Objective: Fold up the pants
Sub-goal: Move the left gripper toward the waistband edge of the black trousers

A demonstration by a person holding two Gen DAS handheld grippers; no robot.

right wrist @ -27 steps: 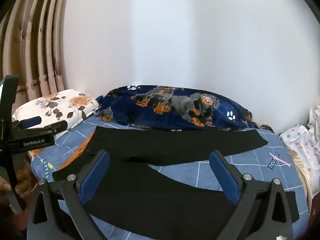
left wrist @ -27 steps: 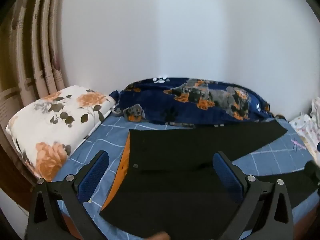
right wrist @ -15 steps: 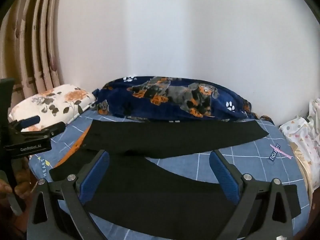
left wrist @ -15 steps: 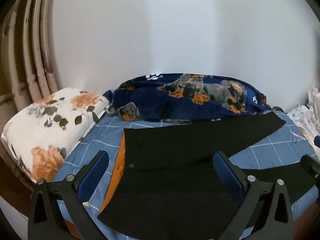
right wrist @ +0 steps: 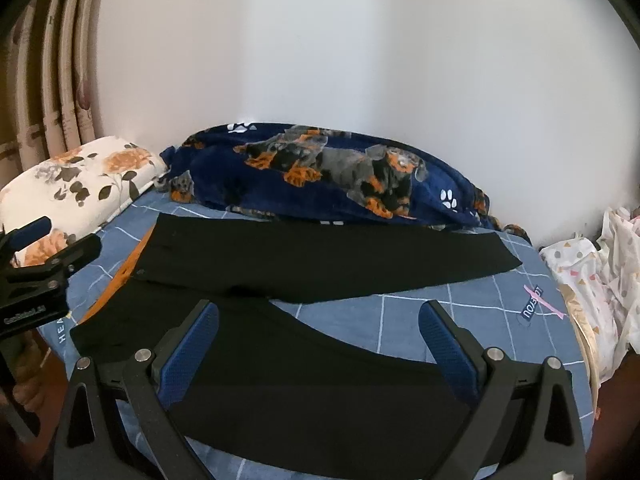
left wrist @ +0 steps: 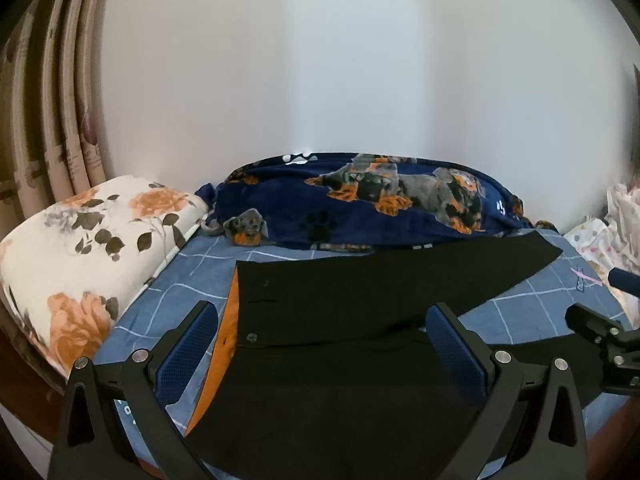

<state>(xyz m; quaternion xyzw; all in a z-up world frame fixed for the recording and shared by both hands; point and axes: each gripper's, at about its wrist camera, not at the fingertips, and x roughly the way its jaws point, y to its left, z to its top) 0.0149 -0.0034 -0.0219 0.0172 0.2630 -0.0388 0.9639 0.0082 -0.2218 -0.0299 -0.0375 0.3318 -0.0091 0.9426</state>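
Black pants [left wrist: 360, 304] lay flat and unfolded on the bed [left wrist: 200, 276], legs splayed apart, orange-lined waistband toward its left edge.

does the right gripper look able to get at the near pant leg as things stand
Probably yes: the right gripper is open right above the near leg of the black pants, which lies flat on the bed sheet, nothing between them.

A plain white wall [left wrist: 340, 80] meets another at a corner behind the bed [right wrist: 460, 312], whose blue checked sheet runs to every edge. Striped, flowered curtains [left wrist: 52, 128] hang at the left. A floral pillow [left wrist: 88, 248] sits at the bed's left end, a navy dog-print blanket [right wrist: 320, 176] along the far edge. Soft daylight.
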